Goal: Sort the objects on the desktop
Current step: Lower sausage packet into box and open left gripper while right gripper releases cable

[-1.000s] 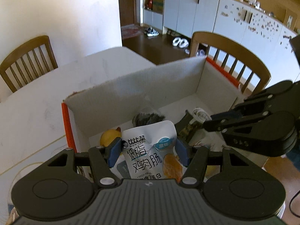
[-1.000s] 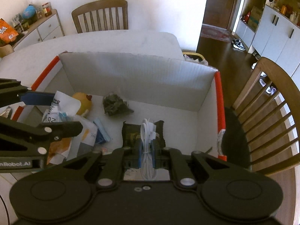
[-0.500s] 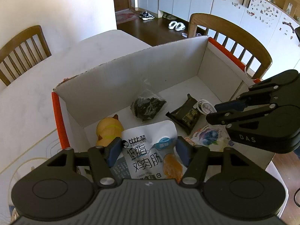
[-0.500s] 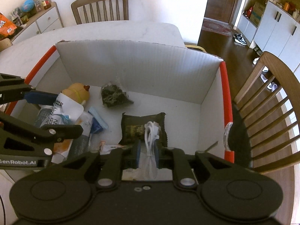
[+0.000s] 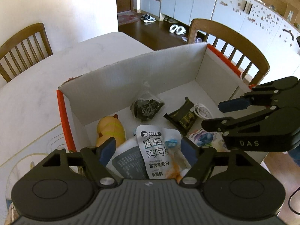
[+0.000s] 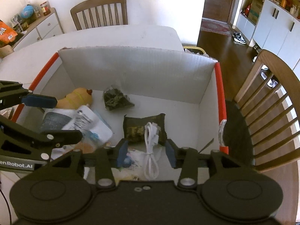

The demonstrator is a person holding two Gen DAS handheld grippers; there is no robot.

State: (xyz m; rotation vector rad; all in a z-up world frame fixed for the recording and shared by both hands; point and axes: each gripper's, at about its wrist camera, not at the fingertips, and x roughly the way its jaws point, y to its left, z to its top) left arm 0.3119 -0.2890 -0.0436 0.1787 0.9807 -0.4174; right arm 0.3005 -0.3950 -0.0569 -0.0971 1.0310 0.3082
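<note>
A white cardboard box with orange edges (image 5: 61,110) (image 6: 221,101) holds the sorted items. My left gripper (image 5: 147,147) is open above a white chicken-sausage pouch (image 5: 155,150) lying in the box. My right gripper (image 6: 147,154) is open above a coiled white cable (image 6: 151,146), which lies on a dark green packet (image 6: 135,129). The cable also shows in the left wrist view (image 5: 201,109), as does the packet (image 5: 181,117). A yellow duck toy (image 5: 109,131) (image 6: 76,99) and a dark clear bag (image 5: 146,107) (image 6: 115,99) lie toward the back.
The box stands on a white table (image 5: 37,86) (image 6: 116,35). Wooden chairs stand at the far side (image 6: 99,11) and to the right (image 6: 270,108). A blue-printed packet (image 5: 204,137) lies near the box's front. A cabinet with clutter (image 6: 31,24) is at far left.
My right gripper opened and let go of the white cable, which now lies on the green packet. My left gripper opened wider and the pouch rests in the box. Both grippers rose.
</note>
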